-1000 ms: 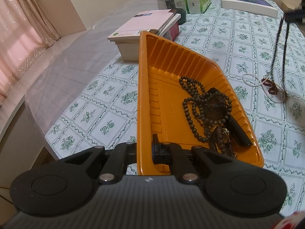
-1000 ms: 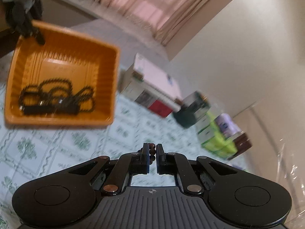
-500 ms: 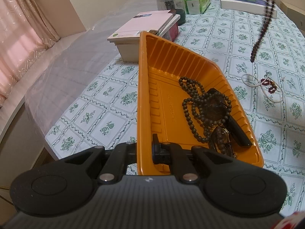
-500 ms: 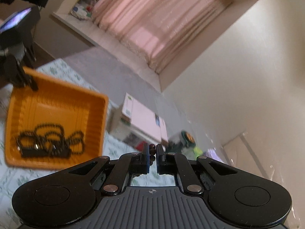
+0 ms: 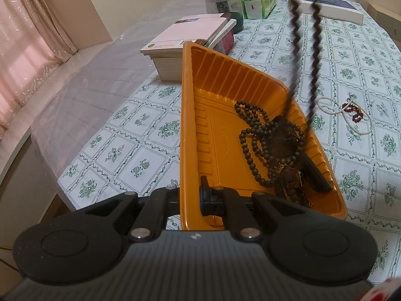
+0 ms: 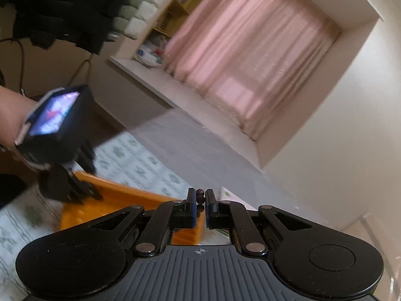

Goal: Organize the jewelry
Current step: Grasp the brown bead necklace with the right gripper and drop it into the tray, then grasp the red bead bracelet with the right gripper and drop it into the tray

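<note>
The dark bead strand (image 5: 295, 37) has swung in over the orange tray (image 5: 200, 115). Left tool (image 5: 189, 195) pinches the tray's near wall; right tool (image 6: 199, 200) pinches the strand. Farther right, a pearl necklace (image 5: 351, 118) lies on the counter (image 5: 140, 135)

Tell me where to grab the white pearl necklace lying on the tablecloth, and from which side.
Take the pearl necklace on its open loop nearest the camera, away from the red bead bracelet tangled at its far end. Come straight down from above with the fingers across the strand: it lies flat on the tablecloth, so no side approach gets under it. The orange tray blocks the left.
</note>
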{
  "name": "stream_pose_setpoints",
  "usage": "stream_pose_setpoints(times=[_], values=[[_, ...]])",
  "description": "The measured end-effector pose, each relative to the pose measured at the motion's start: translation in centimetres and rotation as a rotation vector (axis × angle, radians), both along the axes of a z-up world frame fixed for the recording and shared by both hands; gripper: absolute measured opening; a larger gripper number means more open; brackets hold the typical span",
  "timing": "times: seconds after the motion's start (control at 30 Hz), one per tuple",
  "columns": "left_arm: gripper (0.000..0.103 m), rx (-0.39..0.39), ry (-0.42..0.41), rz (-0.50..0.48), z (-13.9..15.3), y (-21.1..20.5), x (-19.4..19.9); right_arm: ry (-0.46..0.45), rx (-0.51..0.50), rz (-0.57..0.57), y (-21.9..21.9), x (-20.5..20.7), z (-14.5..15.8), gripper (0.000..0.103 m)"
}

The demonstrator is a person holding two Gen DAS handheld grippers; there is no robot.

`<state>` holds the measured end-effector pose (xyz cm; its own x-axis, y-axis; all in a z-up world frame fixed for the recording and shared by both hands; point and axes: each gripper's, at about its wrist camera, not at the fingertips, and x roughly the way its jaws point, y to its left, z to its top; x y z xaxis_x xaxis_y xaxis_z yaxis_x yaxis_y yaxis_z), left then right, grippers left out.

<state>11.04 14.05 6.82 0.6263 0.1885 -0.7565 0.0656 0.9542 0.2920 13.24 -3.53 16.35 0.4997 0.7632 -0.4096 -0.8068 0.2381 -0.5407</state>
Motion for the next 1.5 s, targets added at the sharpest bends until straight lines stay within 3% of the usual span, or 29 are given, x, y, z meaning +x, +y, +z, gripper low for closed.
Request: stream_pose_setpoints(times=[0.2, 0.57, 0.93, 1.07, 1.17, 1.27, 1.37, 1.5], values=[[0.006, 0.003, -0.001, -0.003, -0.1, -0.1, -0.1, 0.047, -0.029, 0.031, 3.6, 0.3, -2.8, 0.006], [0.006, 0.005, 0.000, -0.007, -0.1, 0.0, 0.0, 0.186, -0.127, -0.069, 5.6, 5.2, -8.2, 0.006], [0.006, 0.005, 0.000, -0.007, -0.1, -0.1, 0.0, 0.339, -0.084, -0.119, 4.8, 6.9, -8.2, 0.006], [0.006, 0.006, -0.001, -0.007, 0.0, -0.1, 0.0, 0.442, -0.044, -0.126, 3.9, 7.8, -7.6, 0.007], [0.006, 0.004, -0.001, -0.008, 0.0, -0.1, 0.0, 0.446, 0.000, -0.163, 2.6, 8.1, -7.0, 0.008], [0.006, 0.007, -0.001, -0.008, 0.0, -0.1, 0.0, 0.475, 0.054, -0.212, 0.1, 8.6, -6.5, 0.015], [0.006, 0.009, -0.003, -0.007, 0.1, -0.2, -0.1, 0.511, 0.108, -0.277, -3.4, 8.9, -6.7, 0.046], [0.006, 0.009, -0.003, -0.007, 0.1, -0.1, -0.1, 0.562, 0.153, -0.395, -8.6, 9.2, -8.5, 0.049]])
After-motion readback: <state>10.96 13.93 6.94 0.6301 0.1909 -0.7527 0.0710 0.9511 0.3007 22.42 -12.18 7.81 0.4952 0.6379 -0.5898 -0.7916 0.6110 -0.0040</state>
